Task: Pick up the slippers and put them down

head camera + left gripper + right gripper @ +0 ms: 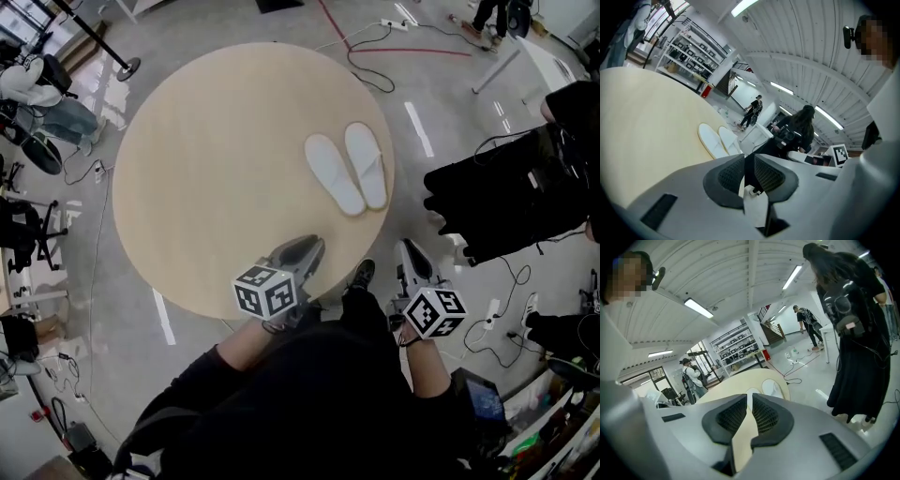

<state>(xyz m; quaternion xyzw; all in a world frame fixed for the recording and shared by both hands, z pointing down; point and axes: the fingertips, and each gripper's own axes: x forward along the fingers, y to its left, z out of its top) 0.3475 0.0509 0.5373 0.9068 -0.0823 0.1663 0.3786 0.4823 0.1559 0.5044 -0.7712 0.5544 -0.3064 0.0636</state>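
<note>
Two white slippers lie side by side on the right part of the round wooden table (206, 169): one slipper (334, 173) to the left, the other slipper (366, 164) close beside it. My left gripper (305, 248) hangs over the table's near edge, short of the slippers, its jaws nearly together with nothing between them. My right gripper (412, 255) is off the table past its near right edge, shut and empty. The left gripper view shows the pair of slippers (717, 140) beyond the left gripper (749, 161). In the right gripper view a slipper (772, 389) lies ahead of the right gripper (750, 404).
A person in black (506, 202) stands close to the table's right side. Cables (375, 56) run over the floor behind the table. Chairs and gear (37, 103) crowd the left. Shelves (689, 51) line the far wall.
</note>
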